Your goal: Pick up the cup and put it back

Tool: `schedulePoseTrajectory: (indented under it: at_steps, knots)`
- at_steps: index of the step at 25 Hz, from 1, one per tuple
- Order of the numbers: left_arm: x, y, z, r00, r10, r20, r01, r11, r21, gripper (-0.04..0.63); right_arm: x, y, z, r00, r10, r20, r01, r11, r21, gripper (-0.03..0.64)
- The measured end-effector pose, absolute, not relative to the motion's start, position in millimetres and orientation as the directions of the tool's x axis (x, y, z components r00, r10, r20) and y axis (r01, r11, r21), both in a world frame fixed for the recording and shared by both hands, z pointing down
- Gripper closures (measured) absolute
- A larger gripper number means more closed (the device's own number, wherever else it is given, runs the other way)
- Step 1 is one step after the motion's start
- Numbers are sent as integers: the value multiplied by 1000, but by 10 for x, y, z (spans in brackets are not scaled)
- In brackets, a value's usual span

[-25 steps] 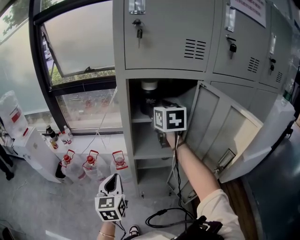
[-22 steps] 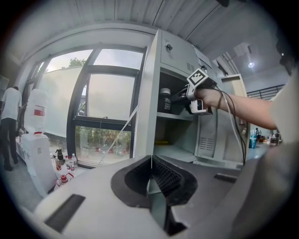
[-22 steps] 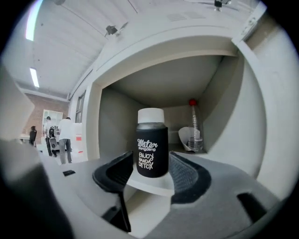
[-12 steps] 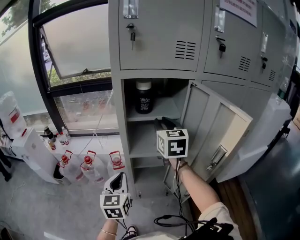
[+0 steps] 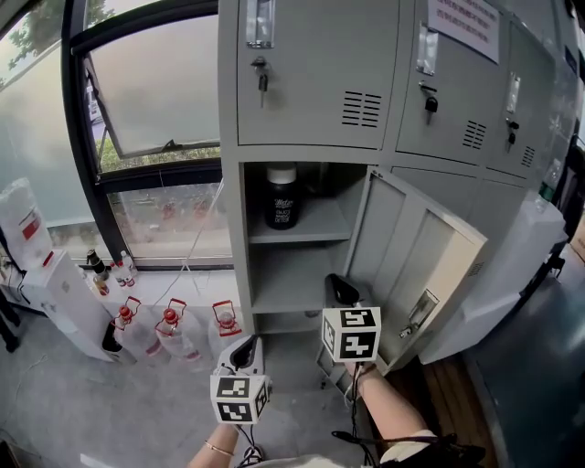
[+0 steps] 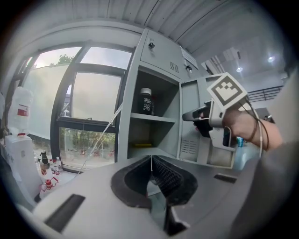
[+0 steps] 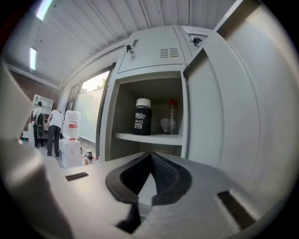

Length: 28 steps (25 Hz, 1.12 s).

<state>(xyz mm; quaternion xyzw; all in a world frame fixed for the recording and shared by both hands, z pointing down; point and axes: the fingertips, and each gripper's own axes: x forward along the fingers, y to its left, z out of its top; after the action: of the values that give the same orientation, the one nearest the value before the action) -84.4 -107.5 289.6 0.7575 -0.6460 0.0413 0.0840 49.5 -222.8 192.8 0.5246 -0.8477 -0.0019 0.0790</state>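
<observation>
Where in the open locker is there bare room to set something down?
The middle shelf, below the black cup, looks mostly bare. On the upper shelf, only the front strip right of the cup is free; a clear bottle crowds its back right.

On upper locker shelf (image 5: 315,228): black cup (image 5: 281,196) upright, clear bottle (image 7: 173,116) beside.

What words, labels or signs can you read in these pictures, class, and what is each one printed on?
"Water" and, lower, "DETOX", with a line between them too small to be sure of: black cup on the locker shelf.
Notice on an upper locker door: too small to read.
Red label on the water jug: blurred.
</observation>
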Motion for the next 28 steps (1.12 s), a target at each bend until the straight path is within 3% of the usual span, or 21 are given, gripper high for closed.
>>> schedulePoseTrajectory:
  at_steps: [16,28]
  knots:
    - [-841,-1400,2819,192,-971,145,-979,-179,94,584,1257,-1645,2480,-269,-948,170,-961,275,14,626]
    - [-874,-1480,2720,191,-973,131,-980,-182,78,585,1247,-1660,2528,-268,-950,159,-963,271,-4,626]
